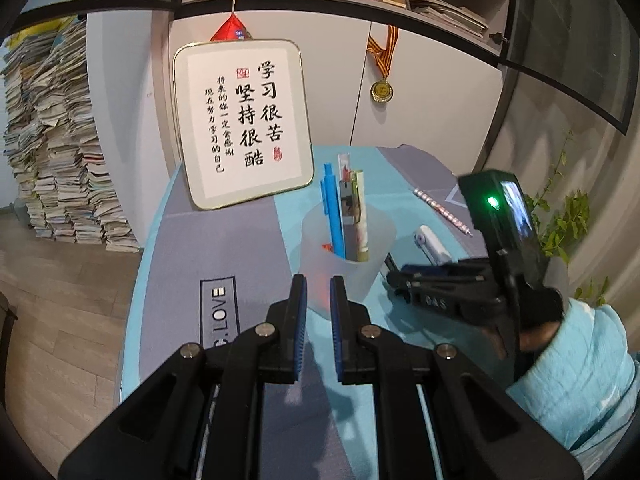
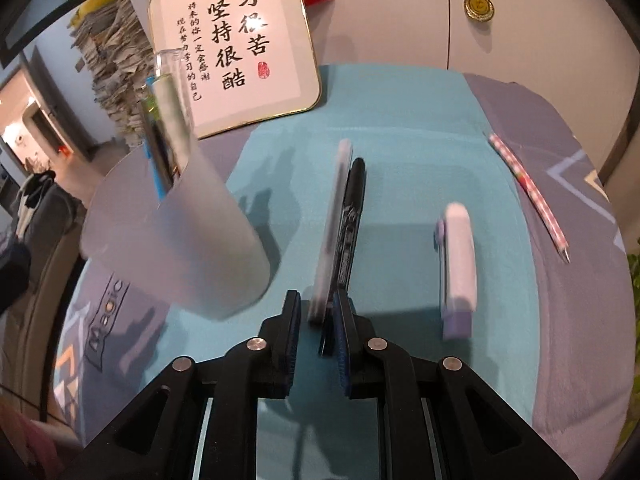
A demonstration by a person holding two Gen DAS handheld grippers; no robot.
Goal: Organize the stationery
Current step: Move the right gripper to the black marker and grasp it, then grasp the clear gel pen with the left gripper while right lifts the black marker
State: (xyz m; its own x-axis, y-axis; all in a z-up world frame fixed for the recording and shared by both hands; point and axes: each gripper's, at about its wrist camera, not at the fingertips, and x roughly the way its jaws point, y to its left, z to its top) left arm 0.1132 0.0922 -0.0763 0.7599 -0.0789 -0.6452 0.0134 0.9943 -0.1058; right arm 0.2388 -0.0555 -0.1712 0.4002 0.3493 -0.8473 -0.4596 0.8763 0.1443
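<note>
A frosted cup (image 1: 352, 256) (image 2: 180, 248) stands on the teal and grey cloth and holds a blue pen (image 1: 332, 208), a ruler and other sticks. Just before the cup, my left gripper (image 1: 318, 300) is shut with nothing between its pads. To the cup's right, my right gripper (image 2: 316, 312) (image 1: 394, 280) is shut on the near end of a black pen (image 2: 352, 216) that points forward. A pale translucent pen (image 2: 334, 208) lies close along its left side, its near end at the fingertips. I cannot tell whether that one is pinched too.
A white and lilac correction tape (image 2: 460, 260) (image 1: 430, 242) and a pink checked pencil (image 2: 528, 192) (image 1: 442, 212) lie on the cloth to the right. A framed calligraphy board (image 1: 244, 120) leans at the back. A stack of books (image 1: 52, 140) stands on the floor at left. A light blue sleeve (image 1: 580, 360) is at right.
</note>
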